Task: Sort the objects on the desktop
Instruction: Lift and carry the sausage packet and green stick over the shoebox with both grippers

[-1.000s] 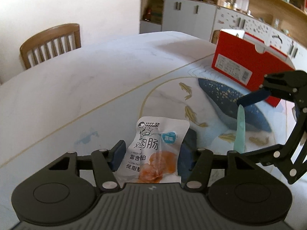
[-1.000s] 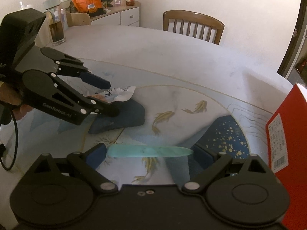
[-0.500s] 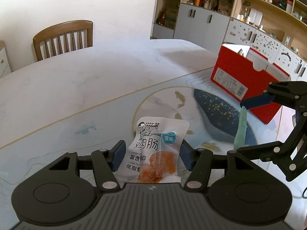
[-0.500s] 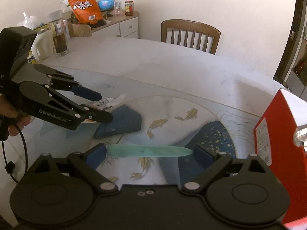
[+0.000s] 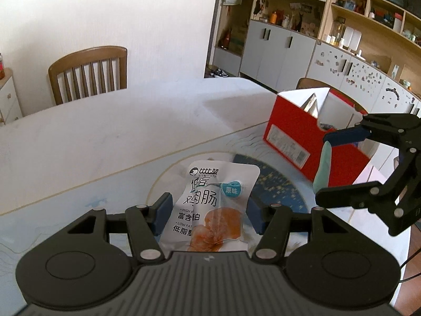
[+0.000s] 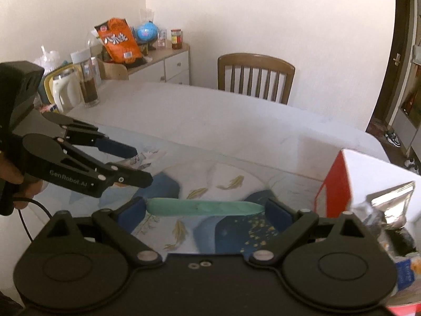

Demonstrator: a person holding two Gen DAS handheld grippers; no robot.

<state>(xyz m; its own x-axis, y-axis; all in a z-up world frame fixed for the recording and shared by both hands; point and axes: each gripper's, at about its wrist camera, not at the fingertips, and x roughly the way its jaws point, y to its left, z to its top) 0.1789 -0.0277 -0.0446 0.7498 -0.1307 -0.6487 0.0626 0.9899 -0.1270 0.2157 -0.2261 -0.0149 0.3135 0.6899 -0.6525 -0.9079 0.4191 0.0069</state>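
A white snack pouch (image 5: 214, 205) is pinched between the half-closed pads of the left gripper (image 5: 208, 214), held above the table (image 5: 118, 131). Its long axis runs away from the camera, top edge toward the red box (image 5: 310, 142). Chinese print on it reads "富含蛋白", with a teal badge "原味". The right gripper (image 6: 205, 208) clamps a pale green flat strip (image 6: 205, 207) by its two ends, long axis straight across between the pads, close beside the red box. The box is open-topped and holds a silver foil packet (image 6: 392, 205) and other wrappers. "GenRobot.AI" is printed on the left gripper's arm.
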